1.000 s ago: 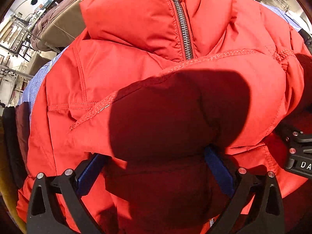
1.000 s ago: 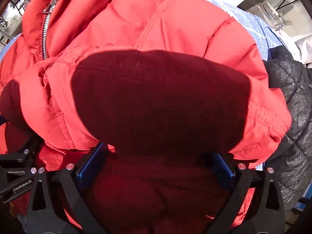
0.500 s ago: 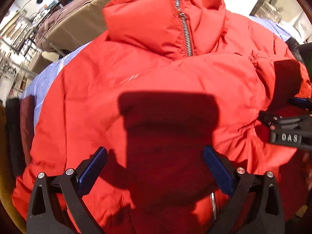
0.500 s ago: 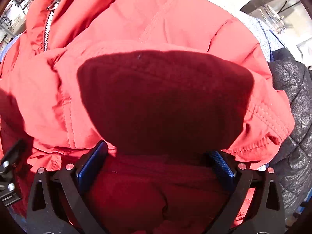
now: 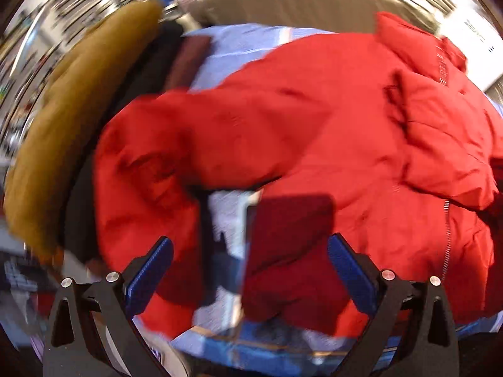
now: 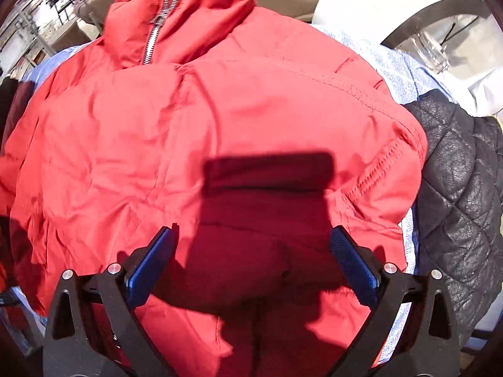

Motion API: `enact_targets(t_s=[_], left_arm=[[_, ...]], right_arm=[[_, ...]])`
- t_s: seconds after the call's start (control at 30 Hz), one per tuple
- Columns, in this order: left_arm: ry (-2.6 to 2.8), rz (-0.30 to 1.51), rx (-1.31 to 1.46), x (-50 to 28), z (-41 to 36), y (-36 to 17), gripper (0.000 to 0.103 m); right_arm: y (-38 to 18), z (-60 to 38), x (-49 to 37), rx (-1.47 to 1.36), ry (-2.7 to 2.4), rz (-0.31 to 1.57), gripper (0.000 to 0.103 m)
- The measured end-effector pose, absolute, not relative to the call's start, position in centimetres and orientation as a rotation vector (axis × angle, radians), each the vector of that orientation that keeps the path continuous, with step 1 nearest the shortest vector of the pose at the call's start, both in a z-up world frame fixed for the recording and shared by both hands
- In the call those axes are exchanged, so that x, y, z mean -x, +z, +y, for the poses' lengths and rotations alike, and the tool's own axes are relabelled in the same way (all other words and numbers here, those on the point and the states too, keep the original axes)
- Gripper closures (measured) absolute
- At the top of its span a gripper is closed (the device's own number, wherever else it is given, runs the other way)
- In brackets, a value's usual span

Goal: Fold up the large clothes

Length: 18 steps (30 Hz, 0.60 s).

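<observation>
The left gripper is hovering wide open, empty, above the red puffer jacket's sleeve end, the jacket lying on the blue sheet. The right gripper, equally wide, is sitting nearer, directly over the folded body, collar zipper pointing away.

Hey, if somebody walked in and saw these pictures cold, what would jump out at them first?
The big red puffer jacket fills both views, lying on a light blue cloth with its silver zipper at the far collar. Next, the right claw hovers wide open above it, casting a dark shadow on the fabric. A black quilted jacket lies at the right edge, and a mustard garment at the left.
</observation>
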State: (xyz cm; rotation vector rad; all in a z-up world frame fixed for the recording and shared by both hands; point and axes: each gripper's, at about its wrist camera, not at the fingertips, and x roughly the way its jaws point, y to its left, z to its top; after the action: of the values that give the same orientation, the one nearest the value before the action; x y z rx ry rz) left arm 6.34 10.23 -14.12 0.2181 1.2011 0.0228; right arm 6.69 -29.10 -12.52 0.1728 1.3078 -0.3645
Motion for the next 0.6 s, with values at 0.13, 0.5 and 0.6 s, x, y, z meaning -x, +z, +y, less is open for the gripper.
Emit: enact_targets(t_s=[0.13, 0.5, 0.6], left_arm=[[0.179, 1.196, -0.105, -4.0, 17.6, -13.5, 0.007], [0.217, 1.207, 0.171, -0.6, 27.2, -13.0, 0.009], [0.173, 1.244, 0.202, -0.9, 26.0, -15.0, 0.008]], right_arm=[[-12.3, -28.9, -5.7, -0.156, -0.344, 1.315, 0.005], [-11.1, -28.4, -5.0, -0.202, -0.342, 1.297, 0.005], [-11.0, -28.5, -4.8, -0.21, -0.339, 1.293, 0.005]])
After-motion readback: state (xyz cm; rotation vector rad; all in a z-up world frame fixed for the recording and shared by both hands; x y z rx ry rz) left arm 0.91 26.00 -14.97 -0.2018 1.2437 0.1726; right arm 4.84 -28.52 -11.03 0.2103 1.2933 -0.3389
